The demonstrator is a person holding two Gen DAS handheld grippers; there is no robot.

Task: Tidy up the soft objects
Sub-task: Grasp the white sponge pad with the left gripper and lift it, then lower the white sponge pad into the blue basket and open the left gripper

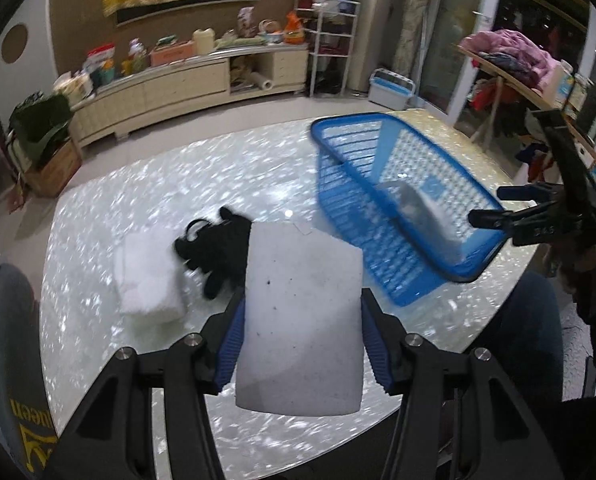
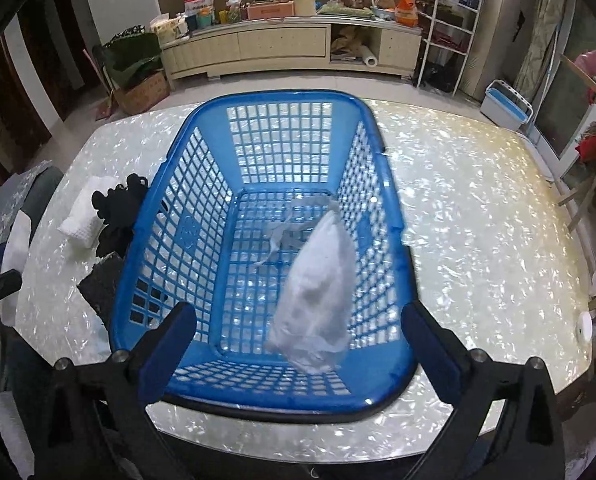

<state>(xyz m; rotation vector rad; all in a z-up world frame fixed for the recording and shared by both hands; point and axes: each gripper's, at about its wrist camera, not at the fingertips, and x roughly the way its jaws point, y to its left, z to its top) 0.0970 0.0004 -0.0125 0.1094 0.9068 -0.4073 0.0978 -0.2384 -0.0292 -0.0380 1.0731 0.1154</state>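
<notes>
- Centrally, left gripper [image 1: 301, 322]: blue-padded fingers [image 1: 230, 350] clamped on both side edges of a white foam pad [image 1: 303, 312], which is held clear above the pearly table [image 1: 146, 184]
- Right gripper [image 2: 296, 344]: jaws spread wide, nothing between the pads; positioned over the near end of the blue basket [image 2: 170, 216]
- White drawstring pouch [image 2: 317, 292]: blurred, free of both fingers, inside the basket's outline
- Folded white cloth [image 1: 148, 280] and black glove [image 1: 214, 250]: lying on the table just left of the basket, touching each other
- Dark pad [image 2: 102, 284]: against the basket's left wall, partly hidden
</notes>
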